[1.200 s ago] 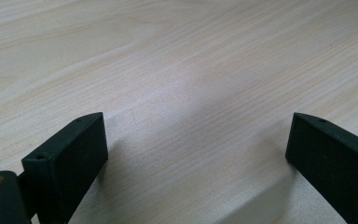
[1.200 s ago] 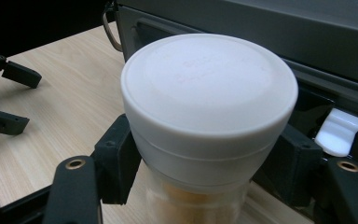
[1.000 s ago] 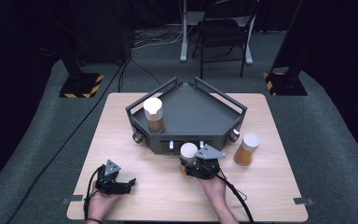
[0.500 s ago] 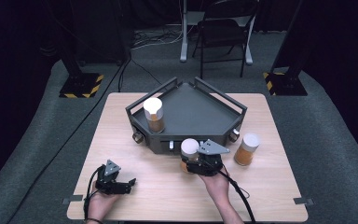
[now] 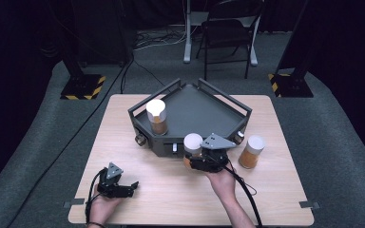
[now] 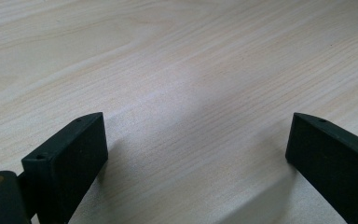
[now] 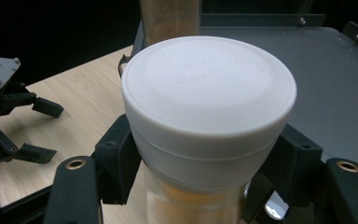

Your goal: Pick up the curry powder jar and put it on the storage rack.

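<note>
Right gripper (image 5: 196, 163) jaws squeeze white-lid jar (image 5: 193, 144), at tray's (image 5: 204, 111) 6 o'clock edge. Left gripper (image 5: 130, 188) jaws wide open, empty, low on counter (image 5: 166, 199).

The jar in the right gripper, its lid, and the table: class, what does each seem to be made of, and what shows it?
Jar: clear, probably plastic; orange contents show through the wall.
Lid: white, matte, likely moulded plastic; smooth with faint raised lettering.
Table: pale wood or wood-look laminate; fine grain lines, slight sheen.
</note>
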A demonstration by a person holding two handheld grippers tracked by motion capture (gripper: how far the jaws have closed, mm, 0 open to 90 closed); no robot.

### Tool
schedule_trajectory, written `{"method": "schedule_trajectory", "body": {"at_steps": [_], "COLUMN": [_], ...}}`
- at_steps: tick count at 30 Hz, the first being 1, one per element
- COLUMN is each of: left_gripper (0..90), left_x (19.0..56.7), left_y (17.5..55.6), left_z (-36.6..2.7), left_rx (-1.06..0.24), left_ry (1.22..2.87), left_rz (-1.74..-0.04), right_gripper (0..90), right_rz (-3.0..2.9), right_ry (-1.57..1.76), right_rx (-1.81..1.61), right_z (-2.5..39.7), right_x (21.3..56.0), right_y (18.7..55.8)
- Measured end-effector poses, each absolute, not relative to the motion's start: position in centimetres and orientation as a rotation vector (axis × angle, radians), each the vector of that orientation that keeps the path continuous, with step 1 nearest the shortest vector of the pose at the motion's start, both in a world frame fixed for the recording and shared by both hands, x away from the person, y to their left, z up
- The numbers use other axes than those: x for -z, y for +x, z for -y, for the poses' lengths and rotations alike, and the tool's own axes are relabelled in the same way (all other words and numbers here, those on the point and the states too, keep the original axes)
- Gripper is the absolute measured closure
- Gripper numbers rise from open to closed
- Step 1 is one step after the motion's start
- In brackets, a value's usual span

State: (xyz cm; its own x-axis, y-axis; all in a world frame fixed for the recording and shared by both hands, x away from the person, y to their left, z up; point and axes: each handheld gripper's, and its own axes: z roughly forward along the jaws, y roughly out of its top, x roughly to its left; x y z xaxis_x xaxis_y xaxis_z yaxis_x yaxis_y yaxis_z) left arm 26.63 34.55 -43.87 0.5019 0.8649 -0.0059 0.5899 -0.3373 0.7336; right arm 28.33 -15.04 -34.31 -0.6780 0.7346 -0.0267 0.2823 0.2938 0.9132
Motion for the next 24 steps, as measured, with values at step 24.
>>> {"method": "schedule_trajectory", "body": {"at_steps": [24], "left_gripper": [5.4], "left_x": [43.9], "left_y": [26.6], "left_z": [-34.6], "left_rx": [-0.512], "left_ry": [2.058], "left_rz": [-1.188], "right_gripper": [33.8], "right_rz": [-2.096], "right_ry": [0.930], "right_rx": [-1.423], "right_z": [15.1], "right_x": [30.4], "right_y": [29.8]}}
